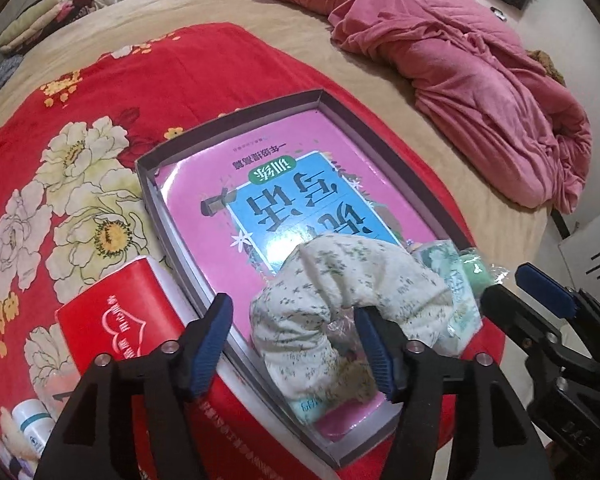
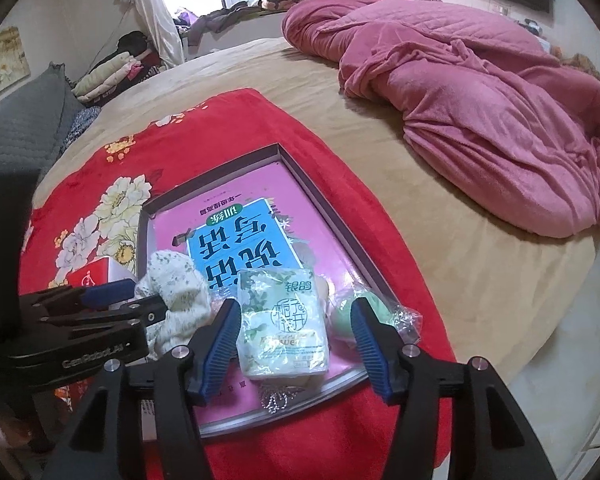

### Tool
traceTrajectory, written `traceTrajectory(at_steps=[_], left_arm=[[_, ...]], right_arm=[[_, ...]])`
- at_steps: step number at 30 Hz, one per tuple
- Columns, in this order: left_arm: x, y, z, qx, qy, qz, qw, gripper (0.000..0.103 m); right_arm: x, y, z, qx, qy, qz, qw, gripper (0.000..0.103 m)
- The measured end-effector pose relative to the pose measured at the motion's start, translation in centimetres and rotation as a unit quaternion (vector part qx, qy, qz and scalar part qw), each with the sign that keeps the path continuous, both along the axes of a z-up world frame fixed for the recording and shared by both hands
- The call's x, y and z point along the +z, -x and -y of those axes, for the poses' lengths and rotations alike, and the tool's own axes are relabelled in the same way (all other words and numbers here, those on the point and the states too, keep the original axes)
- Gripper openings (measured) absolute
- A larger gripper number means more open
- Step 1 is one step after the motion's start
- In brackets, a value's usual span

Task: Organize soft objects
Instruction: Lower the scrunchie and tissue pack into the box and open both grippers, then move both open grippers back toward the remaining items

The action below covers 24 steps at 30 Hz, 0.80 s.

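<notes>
A shallow grey box (image 1: 152, 184) (image 2: 324, 208) lies on a red floral blanket, with a pink book (image 1: 220, 184) (image 2: 260, 184) inside. A cream speckled cloth (image 1: 340, 288) (image 2: 176, 300), a green tissue pack (image 2: 282, 320) (image 1: 452, 280) and a green ball in clear wrap (image 2: 364, 308) (image 1: 476, 270) rest in its near end. My left gripper (image 1: 296, 346) (image 2: 128, 300) is open, its jaws straddling the cloth. My right gripper (image 2: 296, 344) (image 1: 512, 284) is open, its jaws on either side of the tissue pack.
A red carton (image 1: 116, 320) (image 2: 92, 276) lies left of the box. A rumpled pink quilt (image 1: 480, 80) (image 2: 480, 100) covers the bed's far right. Small bottles (image 1: 32, 428) sit at the lower left. Folded clothes (image 2: 108, 72) pile up by the window.
</notes>
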<state>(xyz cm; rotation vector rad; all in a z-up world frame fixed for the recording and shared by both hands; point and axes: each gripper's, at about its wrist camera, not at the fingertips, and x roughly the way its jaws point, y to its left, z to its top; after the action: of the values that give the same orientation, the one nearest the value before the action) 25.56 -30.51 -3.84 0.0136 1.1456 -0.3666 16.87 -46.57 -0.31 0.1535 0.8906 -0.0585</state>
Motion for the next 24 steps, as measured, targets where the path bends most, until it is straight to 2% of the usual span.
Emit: traceTrajectory(at_steps=[3,8,12,16,20,24], left_arm=[[0.6,0.5,-0.4,0.002,0.004,0.006,1.0,0.073],[1.3,1.1,-1.0,0.004,0.007,0.011,0.9999,0.074],[1.6,1.3,-1.4,0.008,-0.001,0.015,0.9999,0.076],[1.6,1.0,-1.3,0.005,-0.011,0.013,0.9998,0.077],[1.4,-0.5,-0.5,0.002,-0.043,-0.002,0.9991,0.077],[1.3,-1.3,0.2,-0.009,-0.057,-0.031,0.9978,0.077]], right_arm=[[0.3,0.2,-0.3,-0.001,0.005,0.002,1.0,0.057],[0.8,0.4,-0.7,-0.002,0.009,0.002,1.0,0.058],[1.1,0.8,-0.8,-0.003,0.011,0.005,1.0,0.063],[1.5,1.0,-1.1,0.0,0.011,0.01,1.0,0.063],[1.7,1.0,-1.3,0.0,0.008,0.011,1.0,0.063],[1.8,0.9,-1.2,-0.001,0.007,0.009,1.0,0.063]])
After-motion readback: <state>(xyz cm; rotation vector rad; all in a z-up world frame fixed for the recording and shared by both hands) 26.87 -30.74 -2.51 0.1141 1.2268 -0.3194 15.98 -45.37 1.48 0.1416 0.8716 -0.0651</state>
